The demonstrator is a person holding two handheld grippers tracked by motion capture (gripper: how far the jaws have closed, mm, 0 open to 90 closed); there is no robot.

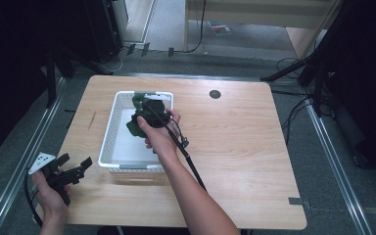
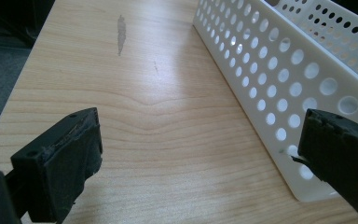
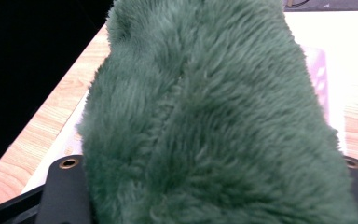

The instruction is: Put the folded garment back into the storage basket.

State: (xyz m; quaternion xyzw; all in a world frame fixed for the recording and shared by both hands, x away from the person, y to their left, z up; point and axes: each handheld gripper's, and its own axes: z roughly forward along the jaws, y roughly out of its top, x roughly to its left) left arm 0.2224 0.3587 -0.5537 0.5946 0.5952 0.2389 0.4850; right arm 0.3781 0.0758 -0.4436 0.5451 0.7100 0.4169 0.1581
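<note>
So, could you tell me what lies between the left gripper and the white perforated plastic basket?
Nothing: the left gripper view shows bare wooden table between left gripper and basket.

I count one white perforated basket, one green plush toy, one wooden table, and my two grippers: left, right.

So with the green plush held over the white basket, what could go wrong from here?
1. The right gripper carries the green plush toy above the white basket; part of the plush reaches the far rim, so on release it might drape over the edge instead of landing inside.
2. Fur crowds the right gripper view, so it could stay caught on the fingers.
3. The basket looks light; a nudge could slide it.
</note>
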